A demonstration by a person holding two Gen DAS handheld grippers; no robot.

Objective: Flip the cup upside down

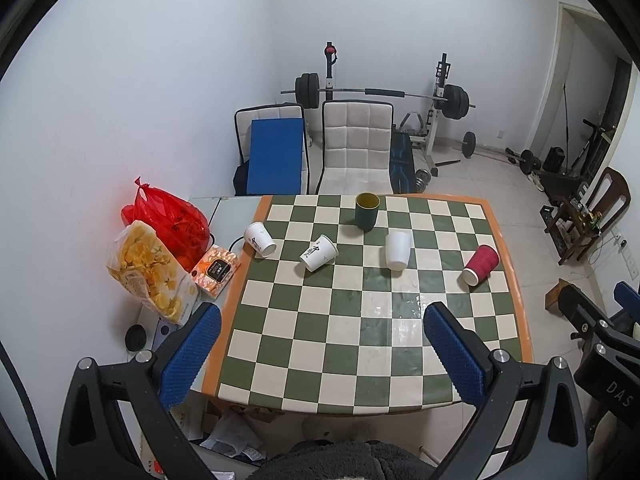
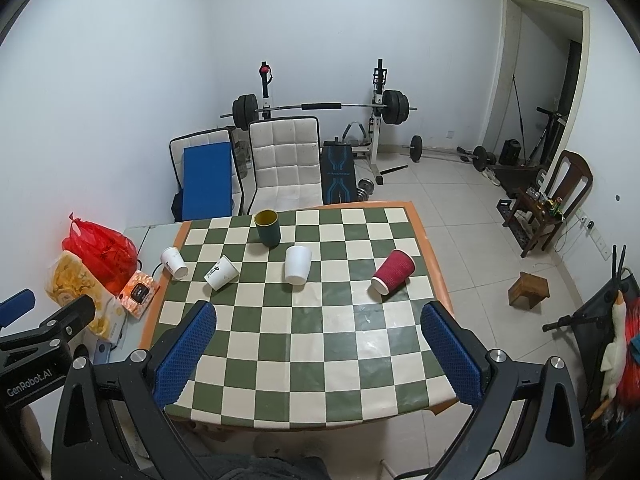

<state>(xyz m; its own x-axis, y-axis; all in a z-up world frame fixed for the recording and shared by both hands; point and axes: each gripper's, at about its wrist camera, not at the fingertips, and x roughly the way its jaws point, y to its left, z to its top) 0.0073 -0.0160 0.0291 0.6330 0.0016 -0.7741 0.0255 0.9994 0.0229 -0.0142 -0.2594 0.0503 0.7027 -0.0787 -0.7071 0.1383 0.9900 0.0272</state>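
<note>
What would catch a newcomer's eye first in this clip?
The green-and-cream checkered table fills the middle, with a red ribbed cup lying on its side near the right edge and a dark green cup upright at the far side. Behind it a barbell rack stands against the wall.

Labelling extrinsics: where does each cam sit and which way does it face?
Left wrist: on the left gripper, over the near edge of the checkered table, facing the far wall; its blue fingers frame the view, open, and the right gripper shows at right.
Right wrist: on the right gripper, further right, same heading; the left gripper shows at left.
Shared: green cup upright, red cup on its side, three white cups, barbell rack.
</note>
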